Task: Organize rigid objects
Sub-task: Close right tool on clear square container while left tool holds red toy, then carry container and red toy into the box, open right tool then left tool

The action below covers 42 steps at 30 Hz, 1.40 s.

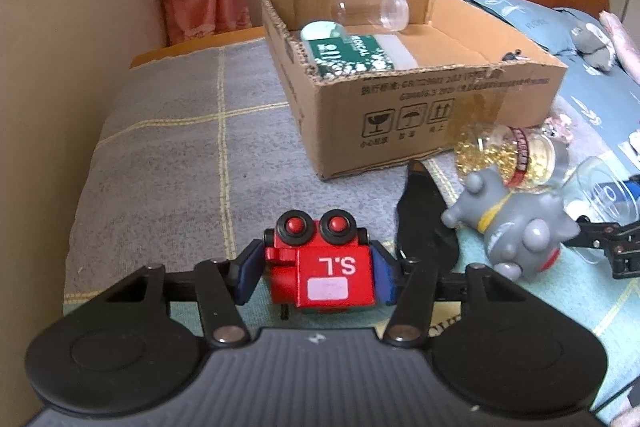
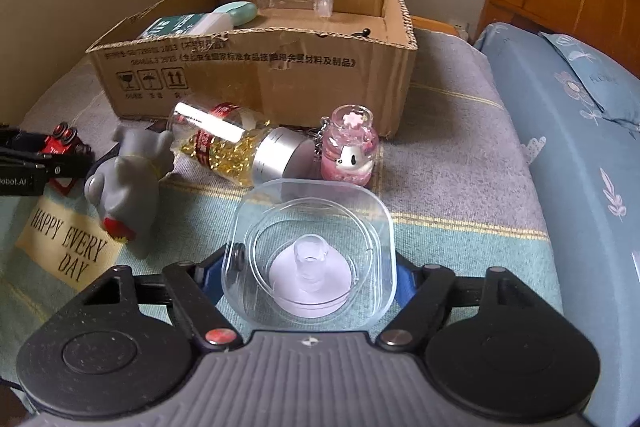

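Rigid objects lie scattered on a blanket-covered bed [image 1: 160, 155] in front of an open cardboard box [image 1: 420, 95], and two of them are already in the tongs. The left gripper [image 1: 316, 273] is pinching a red toy robot [image 1: 320, 267] by its flanks, blue pads flat on both sides, low over the blanket and well short of the box. The right gripper [image 2: 310, 279] is pressed against the sides of a clear square plastic container [image 2: 310, 255] with a white silicone teat inside. Judged from the task, each item should next be carried over the box's near wall and set down inside. Lift high enough to clear the torn rim, keep the toy level so it does not pivot between the pads, and aim for the bare floor on the box's right half, since a green carton [image 1: 352, 53] and a clear lidded jar [image 1: 370, 11] fill the left and back. The thin container may flex or slip, so squeeze it gently. Waiting beside the box are a grey elephant figure [image 2: 124, 183], a bottle of golden capsules [image 2: 236, 147] and a pink keychain jar [image 2: 352, 151]. Readable writing: "S.L" on the toy, seen upside down; "MEDICAL" on the carton; "HAPPY EVERY DAY" on the blanket; handling symbols and Chinese print on the box, too small to read surely.
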Motion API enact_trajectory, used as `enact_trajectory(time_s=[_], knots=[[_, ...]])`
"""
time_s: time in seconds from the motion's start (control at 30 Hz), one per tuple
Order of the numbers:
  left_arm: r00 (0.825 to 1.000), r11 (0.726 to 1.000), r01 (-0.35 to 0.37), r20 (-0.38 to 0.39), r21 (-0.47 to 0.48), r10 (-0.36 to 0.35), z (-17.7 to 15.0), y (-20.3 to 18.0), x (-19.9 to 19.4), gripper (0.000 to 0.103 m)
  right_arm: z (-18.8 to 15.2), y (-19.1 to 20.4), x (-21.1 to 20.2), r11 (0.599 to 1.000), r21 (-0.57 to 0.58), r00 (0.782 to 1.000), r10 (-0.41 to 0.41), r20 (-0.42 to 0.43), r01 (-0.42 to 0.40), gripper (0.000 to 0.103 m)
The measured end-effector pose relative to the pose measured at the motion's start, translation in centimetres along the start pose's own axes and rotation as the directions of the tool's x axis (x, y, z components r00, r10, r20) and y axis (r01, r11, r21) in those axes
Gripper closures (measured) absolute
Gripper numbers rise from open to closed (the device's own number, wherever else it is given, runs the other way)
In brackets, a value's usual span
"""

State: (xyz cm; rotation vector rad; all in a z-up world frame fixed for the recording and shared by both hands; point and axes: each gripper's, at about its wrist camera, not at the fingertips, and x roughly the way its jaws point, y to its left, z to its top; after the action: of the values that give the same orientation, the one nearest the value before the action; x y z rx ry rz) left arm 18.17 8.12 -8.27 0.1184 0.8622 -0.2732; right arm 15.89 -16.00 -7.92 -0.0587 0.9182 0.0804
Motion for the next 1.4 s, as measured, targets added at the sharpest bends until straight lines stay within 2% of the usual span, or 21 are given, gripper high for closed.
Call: enact_trajectory(time_s=[0.4, 0.47, 0.73, 1.1, 1.27, 1.4], knots=[[1.0, 0.998, 0.028, 0.01, 0.061, -0.028, 0.8, -0.7, -3.5, 0.05, 0.5, -0.4, -3.5, 0.99, -0.127, 0.997, 0.071, 0.012, -0.069, 0.022], [1.0, 0.997, 0.022, 0.015, 0.073, -0.024, 0.9, -0.9, -4.0, 0.051, 0.8, -0.3, -3.7, 0.988, -0.143, 0.998, 0.063, 0.013, -0.061, 0.022], [0.998, 0.994, 0.04, 0.052, 0.103, -0.046, 1.9, -1.6, -6.0, 0.051, 2.0, -1.0, -5.3, 0.985, -0.144, 0.994, 0.098, 0.053, -0.09, 0.022], [0.986, 0.983, 0.098, 0.116, 0.158, -0.117, 6.0, -2.7, -8.0, 0.051, 7.8, -1.5, -6.9, 0.977, -0.187, 0.978, 0.136, 0.161, -0.105, 0.022], [0.979, 0.977, 0.118, 0.143, 0.176, -0.144, 9.1, -2.6, -8.1, 0.051, 11.3, -1.5, -6.2, 0.972, -0.205, 0.97, 0.157, 0.186, -0.118, 0.022], [0.979, 0.974, 0.1, 0.154, 0.202, -0.133, 11.7, -2.6, -7.2, 0.051, 13.9, -1.1, -4.7, 0.968, -0.217, 0.969, 0.164, 0.182, -0.123, 0.022]])
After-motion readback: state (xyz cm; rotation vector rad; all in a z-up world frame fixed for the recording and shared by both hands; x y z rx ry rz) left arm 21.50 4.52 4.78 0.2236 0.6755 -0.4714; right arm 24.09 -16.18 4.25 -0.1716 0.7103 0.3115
